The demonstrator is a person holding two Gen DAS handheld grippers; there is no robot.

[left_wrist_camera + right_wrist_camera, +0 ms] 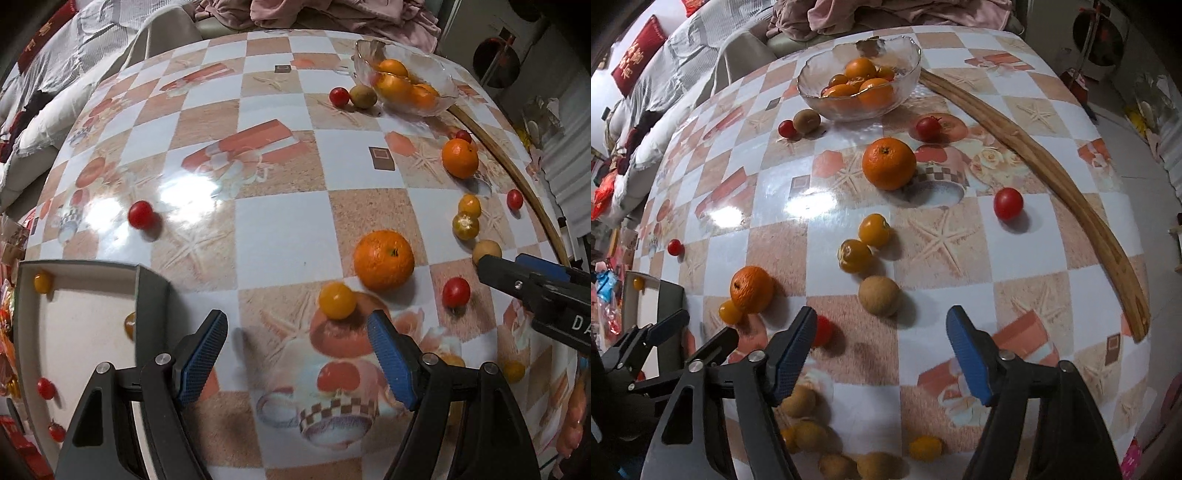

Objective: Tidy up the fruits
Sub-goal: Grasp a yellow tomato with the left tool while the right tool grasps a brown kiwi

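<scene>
My left gripper [297, 326] is open and empty, low over the table; a yellow cherry tomato [337, 300] lies just ahead of its right finger, an orange [384, 259] behind that. A white tray [74, 332] at the left holds small yellow and red tomatoes. My right gripper [881, 325] is open and empty; a brown longan [880, 295] lies just ahead between its fingers. A glass bowl [812, 92] with oranges stands at the back. The right gripper also shows in the left wrist view [517, 277], the left gripper in the right wrist view [701, 332].
Loose fruit is scattered: an orange [888, 163], red tomatoes [1008, 203], yellow tomatoes [873, 229], a kiwi [806, 120], several longans [805, 402] near the front edge. A long wooden stick [1052, 177] lies along the right side. A sofa with bedding is behind.
</scene>
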